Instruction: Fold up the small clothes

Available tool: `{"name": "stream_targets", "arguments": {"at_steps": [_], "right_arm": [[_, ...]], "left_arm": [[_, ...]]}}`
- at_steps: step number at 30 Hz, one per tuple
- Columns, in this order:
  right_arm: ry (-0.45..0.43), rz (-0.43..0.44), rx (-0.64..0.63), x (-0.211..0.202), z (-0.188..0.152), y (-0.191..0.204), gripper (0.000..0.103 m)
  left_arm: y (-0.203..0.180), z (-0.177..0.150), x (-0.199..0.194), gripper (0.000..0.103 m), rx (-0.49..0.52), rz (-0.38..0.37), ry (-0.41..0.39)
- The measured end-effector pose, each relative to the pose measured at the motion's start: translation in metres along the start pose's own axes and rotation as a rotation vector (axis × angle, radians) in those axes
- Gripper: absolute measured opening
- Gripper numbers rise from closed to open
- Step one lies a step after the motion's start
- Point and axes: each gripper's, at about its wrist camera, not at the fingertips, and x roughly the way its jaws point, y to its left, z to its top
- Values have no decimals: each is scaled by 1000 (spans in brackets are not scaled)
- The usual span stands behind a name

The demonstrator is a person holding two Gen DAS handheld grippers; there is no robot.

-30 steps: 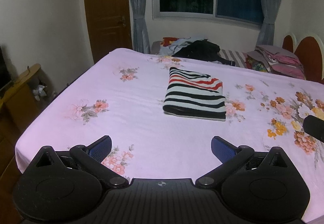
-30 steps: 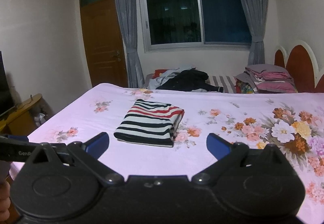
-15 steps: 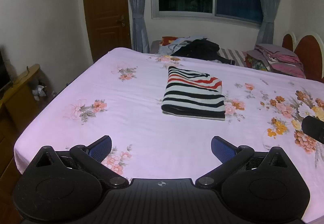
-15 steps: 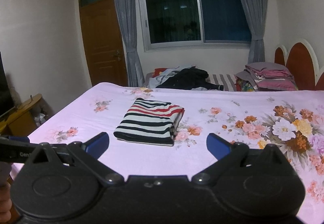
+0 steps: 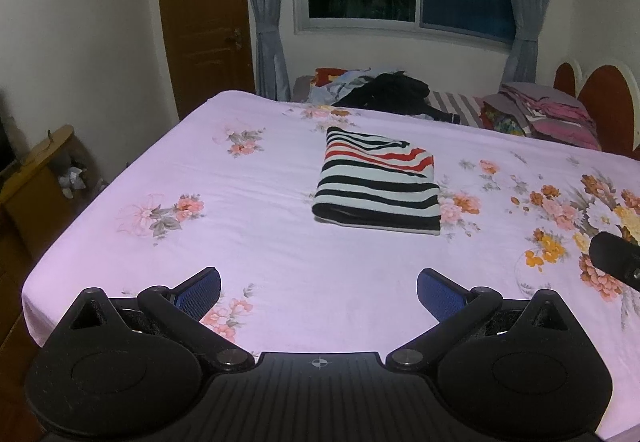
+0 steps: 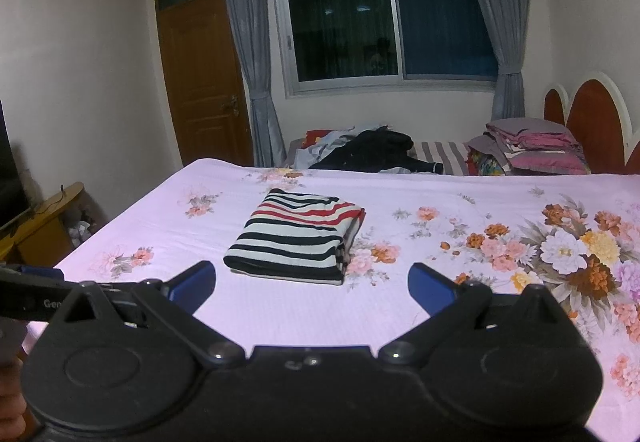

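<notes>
Fingers first: both pairs are spread wide and nothing is held in either one. On the left gripper [image 5: 319,288] the blue ribbed pads [image 5: 199,292] are parted over bare sheet, and the same is seen on the right gripper [image 6: 311,284], whose own pads [image 6: 430,288] are splayed just as far. Both are hung back near the foot end of the bed [image 5: 248,266], well apart from the garment.

Out past the fingers, the striped shirt [image 5: 378,188] is laid near the middle of the bed, folded into a compact, roughly rectangular packet. Black and white bands are shown on top with a few red ones toward the far end, and a rounded folded edge is turned toward the cameras. It looks like soft knit, thick enough to keep its stacked shape, though the layered side seen from the right wrist is a bit uneven.

So this piece can be judged pretty much done. What is left is probably the rumpled heap of dark and light clothes [image 6: 360,152] at the far side, which is not folded at all. A neat stack of pink and grey linens [image 6: 536,148] is seen by the headboard [image 6: 592,122].

The sheet itself is smooth pale pink cotton-looking fabric printed with flowers, lightly creased.
</notes>
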Motion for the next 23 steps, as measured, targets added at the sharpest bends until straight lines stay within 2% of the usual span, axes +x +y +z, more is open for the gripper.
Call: {"name": "stream_targets", "arguments": {"at_steps": [12, 16, 23], "right_arm": [[19, -6, -6, 13, 0, 5, 103], [29, -13, -5, 17, -1, 5, 103], [53, -36, 3, 29, -3, -2, 103]], "left_arm": [[0, 3, 13, 103, 4, -15, 15], [-2, 4, 22, 103, 17, -57, 27], [-5, 11, 38, 103, 29, -60, -3]]}}
